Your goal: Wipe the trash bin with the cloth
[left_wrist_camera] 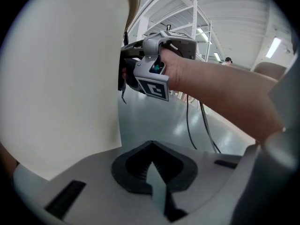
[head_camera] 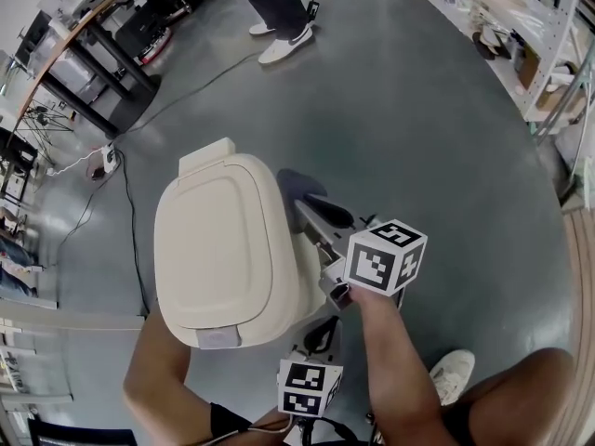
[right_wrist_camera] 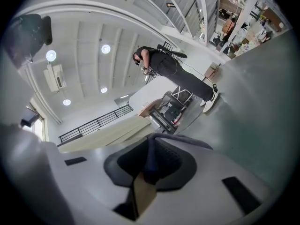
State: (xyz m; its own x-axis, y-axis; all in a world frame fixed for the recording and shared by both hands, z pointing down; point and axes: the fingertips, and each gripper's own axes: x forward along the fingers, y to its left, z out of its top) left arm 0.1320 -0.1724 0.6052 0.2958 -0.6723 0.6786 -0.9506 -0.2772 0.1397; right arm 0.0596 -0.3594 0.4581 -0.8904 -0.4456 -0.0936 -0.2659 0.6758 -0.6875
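The cream trash bin on the floor looks light, smooth and apt to slide, the soft cloth at its side is pinched by a fold in the right gripper, and the left gripper is clenched empty.

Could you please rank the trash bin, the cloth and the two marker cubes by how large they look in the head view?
1. trash bin, by far the largest.
2. right marker cube.
3. left marker cube; nearness to the camera may explain the difference between the cubes.
4. cloth, though only a patch of it shows.
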